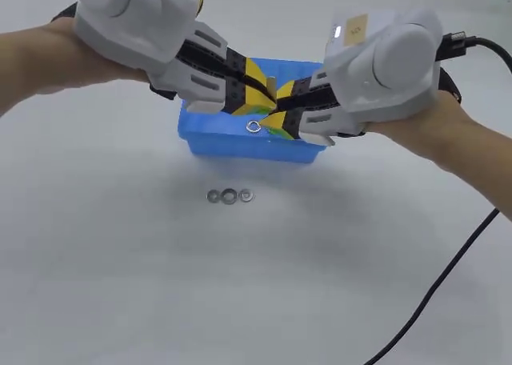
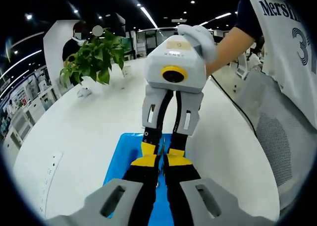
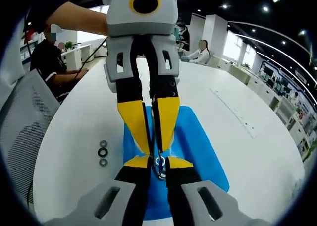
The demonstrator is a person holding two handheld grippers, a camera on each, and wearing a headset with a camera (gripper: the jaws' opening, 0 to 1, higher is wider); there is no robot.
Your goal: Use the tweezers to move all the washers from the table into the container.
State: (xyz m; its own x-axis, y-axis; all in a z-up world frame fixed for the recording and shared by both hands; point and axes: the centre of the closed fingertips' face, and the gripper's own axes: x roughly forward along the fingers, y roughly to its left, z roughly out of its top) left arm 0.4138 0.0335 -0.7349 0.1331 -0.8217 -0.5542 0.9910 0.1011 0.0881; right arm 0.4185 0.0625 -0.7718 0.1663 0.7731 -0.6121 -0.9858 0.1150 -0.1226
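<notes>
A blue container [image 1: 224, 141] stands on the white table, and both grippers meet tip to tip above it. My left gripper [image 1: 258, 97] comes in from the left and my right gripper [image 1: 280, 113] from the right. Thin metal tweezers [image 3: 154, 129] run between the yellow jaw tips; both pairs of jaws look pressed shut on them. One washer [image 1: 253, 126] hangs at the tweezers' end over the container, right at my right gripper [image 3: 158, 162]. Three washers [image 1: 230, 195] lie in a row on the table in front of the container, to the left of it [image 3: 103, 152] in the right gripper view.
A black cable [image 1: 448, 277] trails from the right gripper across the table's right side. A potted plant [image 2: 94, 60] stands at the far end of the table, and a seated person [image 3: 47, 52] is at a desk beyond it.
</notes>
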